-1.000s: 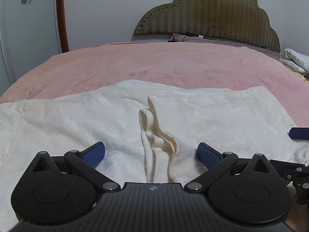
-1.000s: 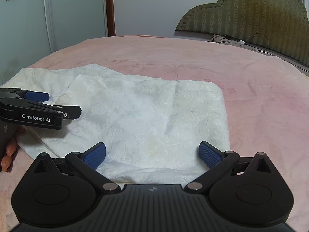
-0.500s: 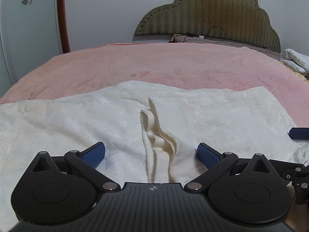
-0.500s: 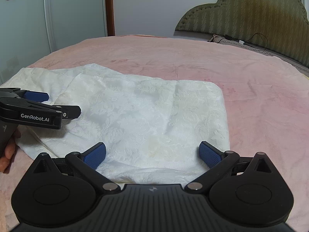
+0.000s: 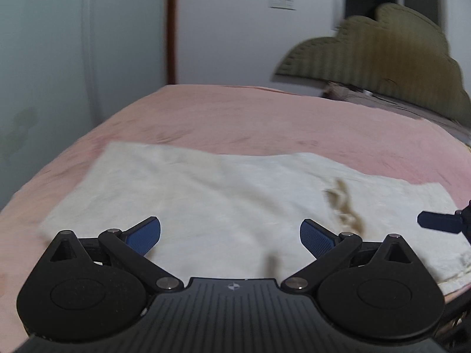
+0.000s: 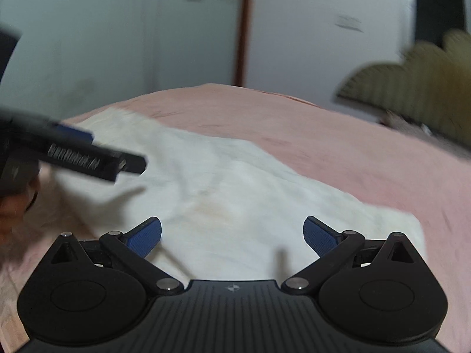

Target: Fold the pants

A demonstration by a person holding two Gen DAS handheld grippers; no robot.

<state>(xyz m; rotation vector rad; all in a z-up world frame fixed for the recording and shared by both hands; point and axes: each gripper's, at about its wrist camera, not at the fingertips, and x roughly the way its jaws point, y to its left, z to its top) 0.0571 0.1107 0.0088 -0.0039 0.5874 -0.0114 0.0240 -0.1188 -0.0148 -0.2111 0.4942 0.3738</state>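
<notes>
The cream-white pants (image 5: 223,194) lie spread flat across the pink bed, with a bunched fold (image 5: 344,206) toward the right in the left wrist view. They also show in the right wrist view (image 6: 235,194). My left gripper (image 5: 230,236) is open and empty, low over the left half of the pants. My right gripper (image 6: 232,236) is open and empty over the right half. The left gripper's body (image 6: 88,158) shows blurred at the left of the right wrist view. A right fingertip (image 5: 438,222) shows at the right edge of the left wrist view.
The pink bedspread (image 5: 265,123) stretches beyond the pants. An olive padded headboard (image 5: 391,58) stands at the far right, and pale wardrobe doors (image 5: 73,58) and a white wall stand behind. Both views are motion-blurred.
Both grippers have swung to the left, so the pants and headboard have shifted right in both views. Both stay open and empty.
</notes>
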